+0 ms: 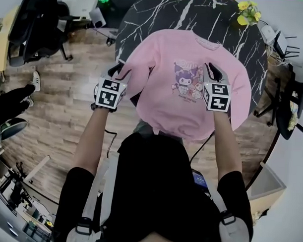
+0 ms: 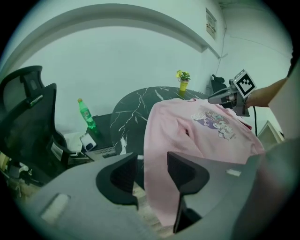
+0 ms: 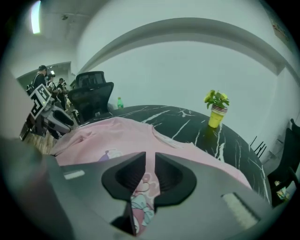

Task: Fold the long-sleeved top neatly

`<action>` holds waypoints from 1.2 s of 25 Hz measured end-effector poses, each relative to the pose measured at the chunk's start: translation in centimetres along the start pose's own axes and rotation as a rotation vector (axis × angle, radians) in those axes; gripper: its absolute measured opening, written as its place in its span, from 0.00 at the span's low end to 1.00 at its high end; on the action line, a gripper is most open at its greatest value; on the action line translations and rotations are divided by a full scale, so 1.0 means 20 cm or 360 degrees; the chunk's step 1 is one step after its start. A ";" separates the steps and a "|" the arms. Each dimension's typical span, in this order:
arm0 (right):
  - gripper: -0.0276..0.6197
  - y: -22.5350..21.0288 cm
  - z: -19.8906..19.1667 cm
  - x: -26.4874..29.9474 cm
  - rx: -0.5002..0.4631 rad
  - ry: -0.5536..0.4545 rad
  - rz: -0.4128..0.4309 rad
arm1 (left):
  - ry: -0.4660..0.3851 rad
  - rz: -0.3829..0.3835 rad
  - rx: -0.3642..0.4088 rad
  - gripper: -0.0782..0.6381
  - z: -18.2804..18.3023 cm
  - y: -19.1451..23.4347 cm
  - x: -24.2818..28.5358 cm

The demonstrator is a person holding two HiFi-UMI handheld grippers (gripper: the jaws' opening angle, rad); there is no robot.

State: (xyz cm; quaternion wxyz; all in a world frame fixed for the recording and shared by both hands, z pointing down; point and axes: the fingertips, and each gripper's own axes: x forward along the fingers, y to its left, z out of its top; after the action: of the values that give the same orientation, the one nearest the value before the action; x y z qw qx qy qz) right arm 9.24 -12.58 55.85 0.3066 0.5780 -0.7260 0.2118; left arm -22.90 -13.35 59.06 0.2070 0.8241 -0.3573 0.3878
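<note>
- Looking down on a pink long-sleeved top [image 1: 164,54] spread print-side up on a round black marbled surface [image 1: 205,15], collar toward the far side, hem spilling over the near edge toward the person.
- Draping off the left edge of the surface as well, with a fold of the pink cloth hanging above the wood floor [image 1: 67,105].
- Holding the left tool [image 1: 116,71] at that left side of the top, beside the hanging fold.
- Showing, in the left gripper view, the same tool [image 2: 152,171] with jaws clearly apart and a wide gap between them. Nothing pinched there, with pink cloth lying just beyond the gap and to its right.
- Holding the right tool [image 1: 213,70] over the right half of the top, just to the right of the cartoon print [image 1: 185,82].
- Showing, in the right gripper view, that tool [image 3: 150,171] parted by only a narrow slit, pads not clamped on cloth, a piece of the print visible through the slit below.
- Pointing both tools downward and away from the person, roughly side by side and well apart across the chest of the top.
- Standing near the far right rim of the surface, clear of the top: a small plant in a yellow pot [image 1: 247,12].
- Sitting off to the left, away from the surface: a black office chair [image 2: 28,122] and a green bottle [image 2: 86,114].
</note>
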 end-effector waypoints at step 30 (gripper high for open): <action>0.14 0.64 -0.10 -0.08 -0.0065 0.0167 0.0197 | 0.0106 -0.1004 -0.0176 0.45 -0.49 -0.08 -0.05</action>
State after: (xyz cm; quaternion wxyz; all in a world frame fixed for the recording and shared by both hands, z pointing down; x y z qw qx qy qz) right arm -2.50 -7.03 56.74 0.3422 0.5137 -0.7475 0.2454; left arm -26.93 -5.90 64.24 0.3730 0.8686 -0.0978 0.3112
